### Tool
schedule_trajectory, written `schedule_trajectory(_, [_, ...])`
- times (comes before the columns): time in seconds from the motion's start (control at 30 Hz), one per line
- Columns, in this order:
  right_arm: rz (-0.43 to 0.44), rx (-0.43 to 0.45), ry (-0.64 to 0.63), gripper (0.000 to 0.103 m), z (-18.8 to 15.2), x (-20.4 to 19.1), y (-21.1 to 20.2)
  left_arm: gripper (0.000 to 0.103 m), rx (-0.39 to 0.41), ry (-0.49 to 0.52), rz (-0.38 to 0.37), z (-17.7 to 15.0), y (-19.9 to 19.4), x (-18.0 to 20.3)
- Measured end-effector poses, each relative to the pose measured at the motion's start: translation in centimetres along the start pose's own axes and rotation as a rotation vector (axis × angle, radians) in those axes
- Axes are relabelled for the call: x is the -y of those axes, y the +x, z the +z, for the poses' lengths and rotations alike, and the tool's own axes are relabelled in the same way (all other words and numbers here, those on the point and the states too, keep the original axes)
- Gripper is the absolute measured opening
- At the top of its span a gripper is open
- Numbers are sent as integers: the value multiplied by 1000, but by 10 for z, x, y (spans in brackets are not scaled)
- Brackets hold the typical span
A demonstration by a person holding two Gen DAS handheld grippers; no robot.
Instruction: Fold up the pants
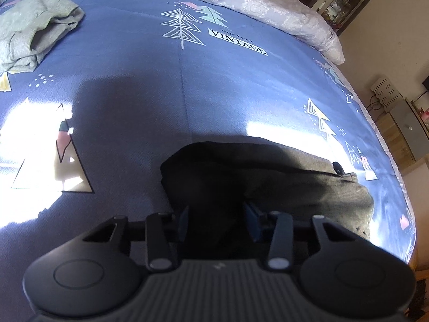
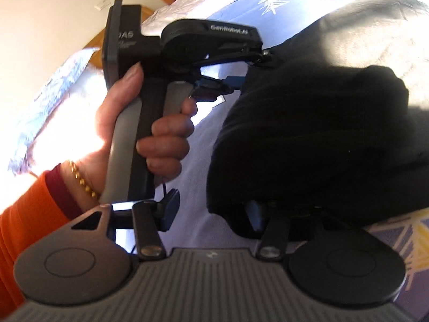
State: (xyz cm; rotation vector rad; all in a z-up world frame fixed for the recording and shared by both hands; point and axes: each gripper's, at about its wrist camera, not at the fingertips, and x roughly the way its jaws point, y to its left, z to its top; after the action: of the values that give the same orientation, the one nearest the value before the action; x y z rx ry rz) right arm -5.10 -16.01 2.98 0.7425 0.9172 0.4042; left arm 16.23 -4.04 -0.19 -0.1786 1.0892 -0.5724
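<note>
A: Left wrist view first. What shows?

B: The left gripper (image 1: 217, 221) has its blue fingers (image 1: 184, 222) apart with the dark pants (image 1: 268, 179) bunched between them; whether they pinch the cloth, I cannot tell. The pants lie on the blue bed (image 1: 134, 80), partly in shadow. A grey garment (image 1: 32, 32) sits far off at the top left, and a pale quilt (image 1: 254, 2) runs along the far edge.

A: And the right wrist view?

B: The right gripper (image 2: 213, 214) is spread wide, released, the pants (image 2: 308, 139) draped over its right finger. Beyond, a hand (image 2: 150, 134) holds the left gripper (image 2: 238, 80) against the pants' edge.
</note>
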Motion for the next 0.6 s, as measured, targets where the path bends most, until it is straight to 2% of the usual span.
schedule_trajectory(0.03, [-19,0,-2,44,1,-1,2,36,-2,8,6,0,1,1])
schedule_trajectory(0.07, [-59,-2,-15,21,1,-4,5,35,-5,14,14,1,1,2])
schedule_trajectory(0.1, [-115,-11,-46,10,2,-7,9,34,-6,17,20,1,2,3])
schedule_trajectory(0.2, [-149,-26,-99,8,0,-17,14,30,-7,24,41,2,3,6])
schedule_trajectory(0.4, [-234,-29,-298,8,-20,-51,21,25,-12,-8,62,7,6,6])
schedule_trajectory(0.6, [-254,-21,-346,8,-33,-62,19,25,-14,-4,82,7,8,8])
